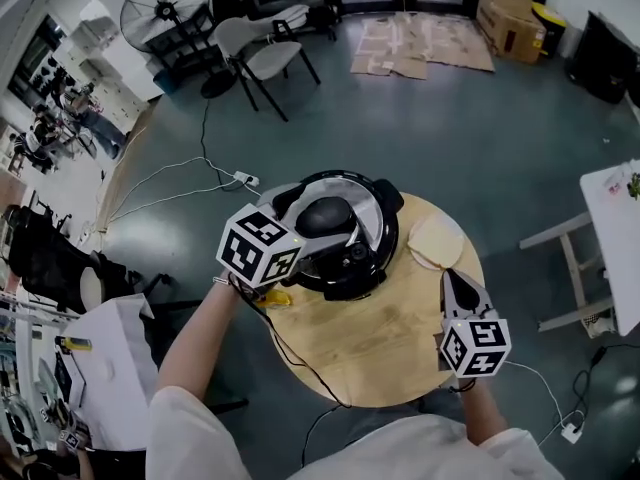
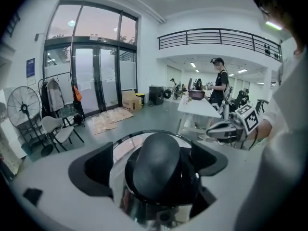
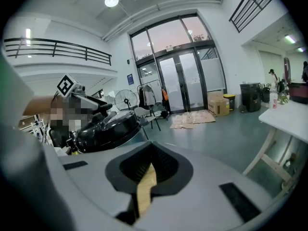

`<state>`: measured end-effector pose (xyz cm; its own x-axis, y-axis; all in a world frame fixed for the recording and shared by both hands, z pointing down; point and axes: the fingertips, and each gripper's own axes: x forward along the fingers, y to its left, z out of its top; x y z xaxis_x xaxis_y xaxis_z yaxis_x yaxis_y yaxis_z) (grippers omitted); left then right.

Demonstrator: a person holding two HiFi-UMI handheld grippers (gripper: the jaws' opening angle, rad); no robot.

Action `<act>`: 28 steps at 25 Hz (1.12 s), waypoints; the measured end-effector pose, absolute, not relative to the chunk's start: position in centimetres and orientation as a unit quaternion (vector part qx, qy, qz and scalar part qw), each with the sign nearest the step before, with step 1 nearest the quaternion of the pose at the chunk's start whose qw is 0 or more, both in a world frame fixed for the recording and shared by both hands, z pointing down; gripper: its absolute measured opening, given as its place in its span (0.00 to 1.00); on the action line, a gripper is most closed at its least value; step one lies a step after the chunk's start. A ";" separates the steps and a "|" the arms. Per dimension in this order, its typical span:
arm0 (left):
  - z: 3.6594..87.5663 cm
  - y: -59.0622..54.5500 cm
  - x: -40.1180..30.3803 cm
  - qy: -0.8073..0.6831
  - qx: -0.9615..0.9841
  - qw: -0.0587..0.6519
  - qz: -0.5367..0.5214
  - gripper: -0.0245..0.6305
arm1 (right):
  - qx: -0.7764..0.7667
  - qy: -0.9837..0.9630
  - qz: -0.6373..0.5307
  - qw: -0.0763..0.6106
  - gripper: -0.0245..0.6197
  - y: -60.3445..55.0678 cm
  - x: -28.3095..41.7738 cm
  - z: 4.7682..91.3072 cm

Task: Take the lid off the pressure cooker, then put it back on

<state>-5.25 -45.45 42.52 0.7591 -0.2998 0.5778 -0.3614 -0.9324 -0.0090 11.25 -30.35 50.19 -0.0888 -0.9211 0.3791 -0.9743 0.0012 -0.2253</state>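
Note:
The black pressure cooker stands at the far side of the round wooden table, its lid on and the domed black lid knob on top. My left gripper reaches over it from the left. In the left gripper view its jaws stand wide on either side of the knob, with a gap on the left side; it is open. My right gripper hovers over the table's right part, away from the cooker, its jaws shut with nothing in them.
A pale round mat lies on the table right of the cooker. A cable runs off the table's left edge to the floor. Chairs and a fan stand beyond; a white table is at the right. A person stands far off.

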 end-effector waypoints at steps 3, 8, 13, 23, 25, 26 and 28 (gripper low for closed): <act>43.2 -45.2 -5.1 -0.164 0.934 0.051 0.314 0.78 | 0.675 -0.701 0.224 0.060 0.04 -30.3 11.3 50.7; 43.5 -45.2 -4.5 -0.158 0.933 0.046 0.320 0.63 | 0.679 -0.695 0.230 0.058 0.04 -30.4 11.7 51.2; 44.3 -44.7 -4.2 -0.137 0.926 0.044 0.348 0.53 | 0.681 -0.691 0.235 0.058 0.04 -30.2 12.0 51.4; 44.6 -44.6 -4.1 -0.128 0.925 0.039 0.356 0.49 | 0.680 -0.690 0.238 0.061 0.04 -30.3 12.4 52.0; 44.6 -44.6 -4.1 -0.127 0.924 0.038 0.358 0.49 | 0.680 -0.691 0.238 0.062 0.04 -30.3 12.4 52.0; 44.6 -44.6 -4.1 -0.127 0.923 0.038 0.361 0.49 | 0.679 -0.691 0.238 0.063 0.04 -30.3 12.4 51.9; 44.7 -44.6 -4.1 -0.123 0.922 0.040 0.366 0.49 | 0.679 -0.692 0.237 0.065 0.04 -30.3 12.6 51.8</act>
<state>-4.15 -44.59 44.70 0.7021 -0.1974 0.6842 -0.2559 -0.9666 -0.0163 12.56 -30.33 51.82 -0.0694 -0.9088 0.4115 -0.9704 -0.0341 -0.2391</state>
